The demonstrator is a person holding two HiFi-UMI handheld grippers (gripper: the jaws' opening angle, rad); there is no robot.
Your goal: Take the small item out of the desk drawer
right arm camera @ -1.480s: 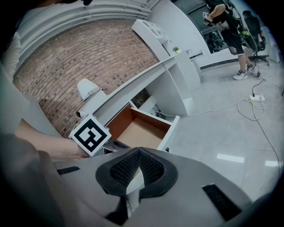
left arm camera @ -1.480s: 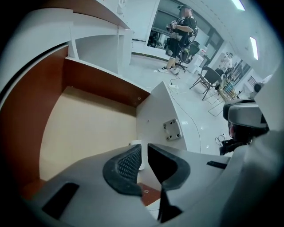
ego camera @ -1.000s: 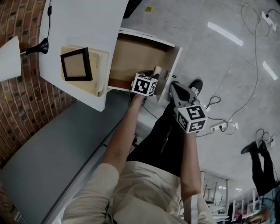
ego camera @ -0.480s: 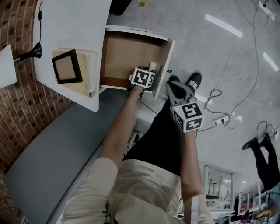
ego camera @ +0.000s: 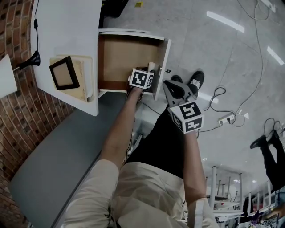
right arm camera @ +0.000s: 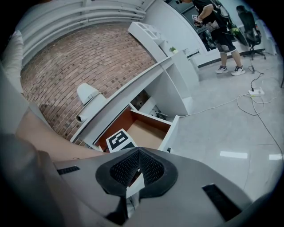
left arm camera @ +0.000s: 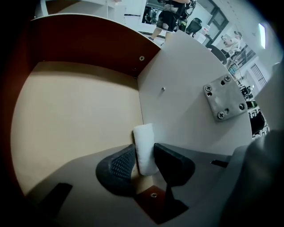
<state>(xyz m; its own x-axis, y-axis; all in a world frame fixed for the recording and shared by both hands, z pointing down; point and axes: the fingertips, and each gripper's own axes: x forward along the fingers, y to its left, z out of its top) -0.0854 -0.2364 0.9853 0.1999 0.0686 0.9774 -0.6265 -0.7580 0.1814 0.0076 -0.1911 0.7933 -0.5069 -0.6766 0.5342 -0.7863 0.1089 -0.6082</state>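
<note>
In the drawer (left arm camera: 75,106) corner, left tongs (left arm camera: 143,155) are opening around a white item (left arm camera: 143,137); right tongs (right arm camera: 138,166) closed.

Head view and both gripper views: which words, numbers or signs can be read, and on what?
No readable text anywhere.
Left cube and right cube: square markers only, no letters.
Yellow tag on floor: too small to read.

One open drawer (ego camera: 120,53) holds one small white item (left arm camera: 144,146), while left of the drawer the white surface (ego camera: 67,26) carries one black picture frame (ego camera: 64,72) on one pale board (ego camera: 87,75), with one lamp (ego camera: 9,73) beyond, and two black shoes (ego camera: 197,80) stand by the drawer's front.
</note>
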